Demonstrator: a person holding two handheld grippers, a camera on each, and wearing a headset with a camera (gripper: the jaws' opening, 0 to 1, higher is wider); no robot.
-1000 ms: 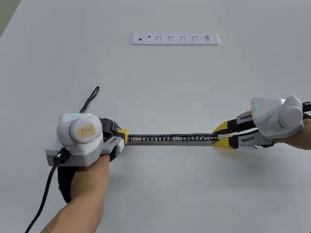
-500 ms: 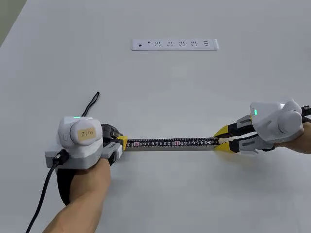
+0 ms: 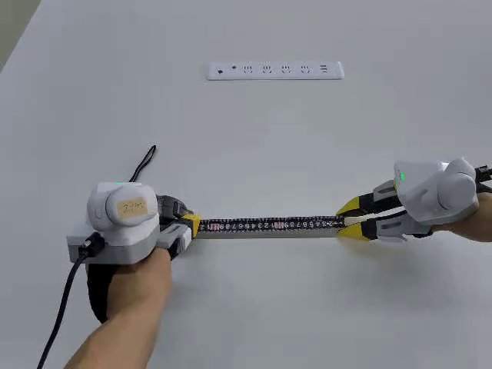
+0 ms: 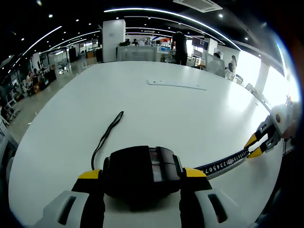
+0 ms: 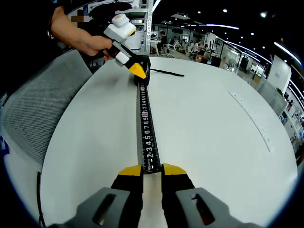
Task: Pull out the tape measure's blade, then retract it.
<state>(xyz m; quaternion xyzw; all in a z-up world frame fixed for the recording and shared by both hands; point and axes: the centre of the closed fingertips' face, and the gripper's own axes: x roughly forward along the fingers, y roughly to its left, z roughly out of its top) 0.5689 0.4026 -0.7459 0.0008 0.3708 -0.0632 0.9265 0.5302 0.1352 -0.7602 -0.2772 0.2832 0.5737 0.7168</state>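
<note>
White tabletop [image 3: 269, 154] runs across the whole workbench, bare but for a few things. Nearest, at the left, a hand [image 3: 138, 277] holds the left gripper [image 3: 188, 227], whose yellow-tipped jaws are pressed against the two sides of the black tape measure case [image 4: 141, 175], clamping it as it sits on the table. From the case the blade [image 3: 269, 224] runs rightward, flat and straight just over the surface, its printed numbers facing up. At the right, the right gripper [image 3: 352, 219] has its jaws closed on the blade's free end, pinching the tip between the yellow pads. A black wrist strap [image 3: 142, 163] trails from the case toward the far left, and a white power strip [image 3: 275, 71] lies well apart at the far side. Judging by the exposed length, the pull-out looks largely done or close to it; the retraction is not yet done, and feeding the blade back into the case is what remains.
</note>
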